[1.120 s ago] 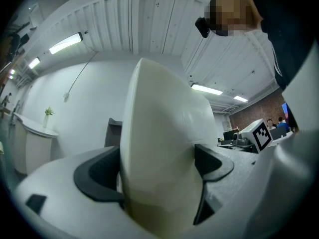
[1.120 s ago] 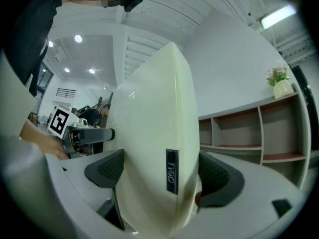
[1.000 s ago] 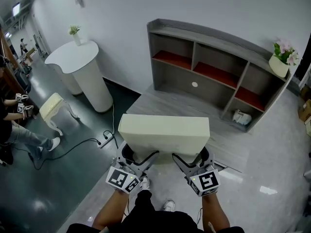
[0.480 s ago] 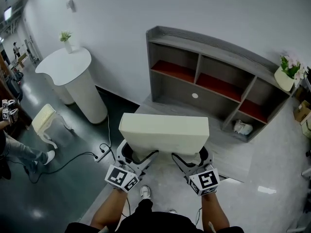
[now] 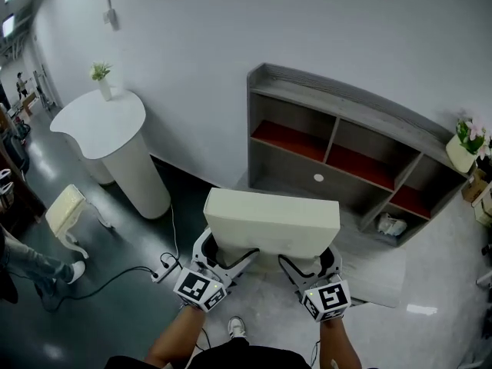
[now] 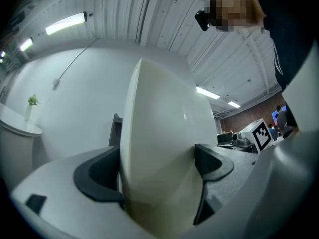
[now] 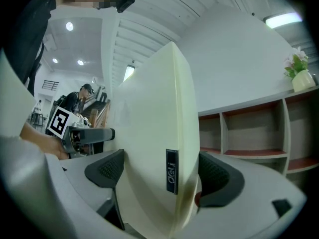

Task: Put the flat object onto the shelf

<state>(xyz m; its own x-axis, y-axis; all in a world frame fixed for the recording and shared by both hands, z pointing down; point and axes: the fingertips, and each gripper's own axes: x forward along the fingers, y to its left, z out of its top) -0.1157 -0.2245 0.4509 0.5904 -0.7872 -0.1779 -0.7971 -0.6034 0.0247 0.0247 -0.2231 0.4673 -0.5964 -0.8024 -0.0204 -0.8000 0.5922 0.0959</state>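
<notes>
Head view | left gripper (image 5: 229, 261) and right gripper (image 5: 305, 264) jaws stay clamped on flat object (image 5: 270, 220) | shelf (image 5: 346, 98) shifted right

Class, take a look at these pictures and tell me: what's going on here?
A person holds a cream flat object up in the air with both grippers. The left gripper and the right gripper are each shut on its near edge. The grey shelf stands ahead, against the white wall. The flat object is not yet on the shelf.
</notes>
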